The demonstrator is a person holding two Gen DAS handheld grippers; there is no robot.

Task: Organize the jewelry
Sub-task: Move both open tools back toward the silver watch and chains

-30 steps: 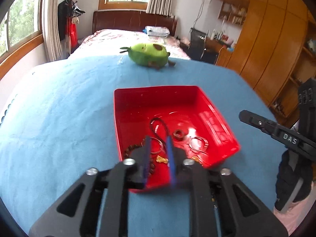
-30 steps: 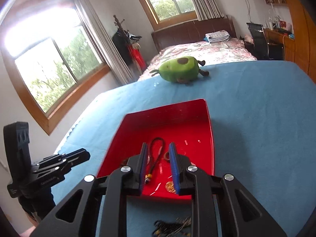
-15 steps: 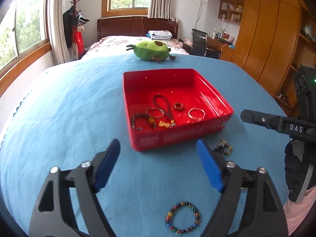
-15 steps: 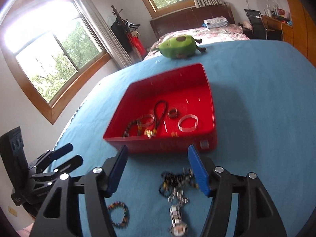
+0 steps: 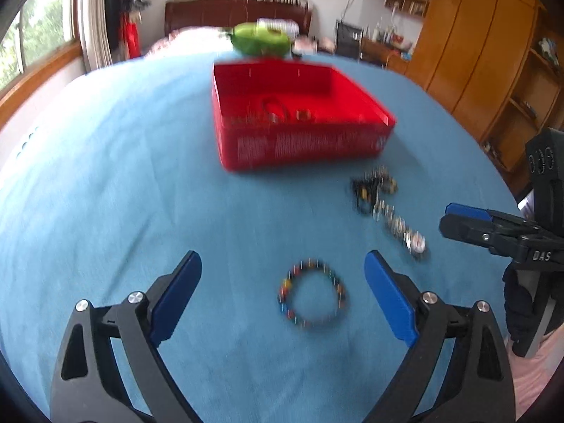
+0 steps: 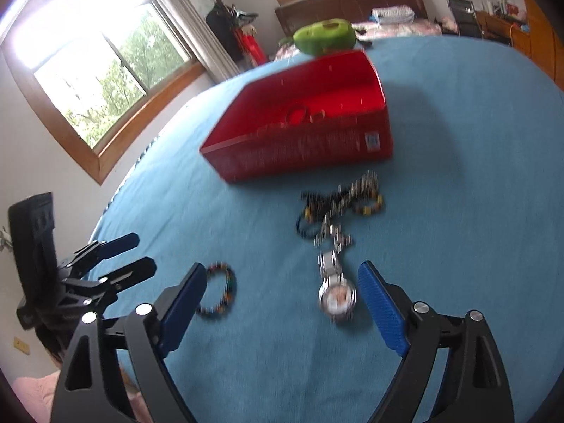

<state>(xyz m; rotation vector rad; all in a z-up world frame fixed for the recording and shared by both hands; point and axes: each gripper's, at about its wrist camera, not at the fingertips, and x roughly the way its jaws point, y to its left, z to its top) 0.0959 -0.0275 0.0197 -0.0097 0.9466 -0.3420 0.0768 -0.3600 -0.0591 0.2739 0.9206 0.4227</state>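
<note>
A red tray (image 5: 303, 148) (image 6: 310, 148) with several rings and bracelets inside sits on the blue cloth. A multicoloured bead bracelet (image 5: 313, 294) (image 6: 218, 292) lies in front of it, between the tips of my open left gripper (image 5: 282, 282). A silver watch (image 6: 335, 289) (image 5: 405, 229) and a tangle of dark cords and beads (image 6: 342, 201) (image 5: 373, 187) lie to the right, the watch just inside the right finger of my open right gripper (image 6: 278, 289). Both grippers are empty and hover low over the cloth.
A green plush toy (image 5: 261, 40) (image 6: 324, 35) sits behind the tray. The blue cloth (image 5: 105, 176) covers the whole surface. Windows stand at the left, wooden cabinets (image 5: 476, 53) at the right, a bed beyond.
Both grippers opened wide and pulled back from over the tray. They now sit lower and nearer, over the bracelet and the watch on the cloth.
</note>
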